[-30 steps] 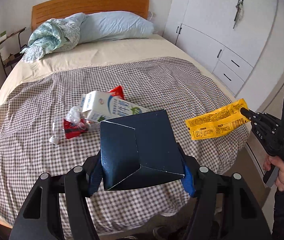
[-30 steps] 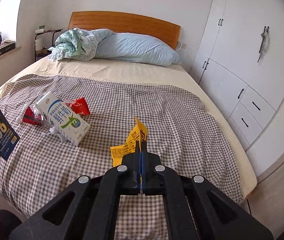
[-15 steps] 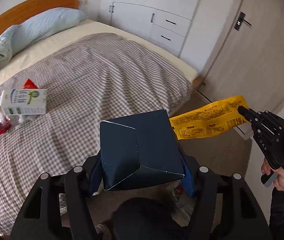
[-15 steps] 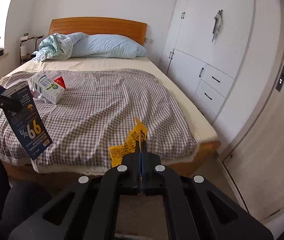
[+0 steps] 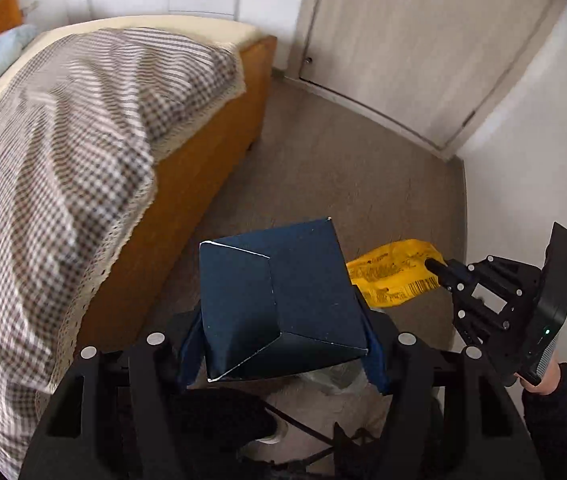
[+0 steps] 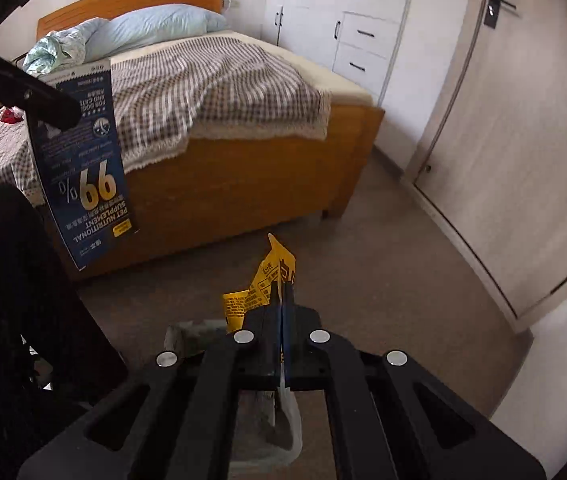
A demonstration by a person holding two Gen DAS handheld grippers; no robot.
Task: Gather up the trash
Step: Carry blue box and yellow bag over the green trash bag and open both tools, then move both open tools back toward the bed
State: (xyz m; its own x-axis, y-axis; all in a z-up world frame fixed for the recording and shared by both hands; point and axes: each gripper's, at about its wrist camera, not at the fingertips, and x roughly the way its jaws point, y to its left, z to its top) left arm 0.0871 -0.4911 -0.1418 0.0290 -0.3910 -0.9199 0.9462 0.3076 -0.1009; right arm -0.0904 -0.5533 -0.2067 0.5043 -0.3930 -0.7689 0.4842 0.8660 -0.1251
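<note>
Bedroom floor beside the bed (image 6: pixel 243 184), both tools loaded over the bin (image 6: pixel 187 340)
I centre the left tool (image 5: pixel 279 344), clamped on the blue box (image 5: pixel 279 300), and the right tool (image 6: pixel 282 300), pinching the yellow wrapper (image 6: pixel 271 276), over the liner before releasing

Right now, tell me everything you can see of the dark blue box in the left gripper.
The dark blue box looks like thin cardboard, its end dented inward. One face is printed upside down with a yellow 99% and PET NUTRITIONAL SUPPLEMENT. The left gripper clamps its sides, holding it in the air beside the bed.
</note>
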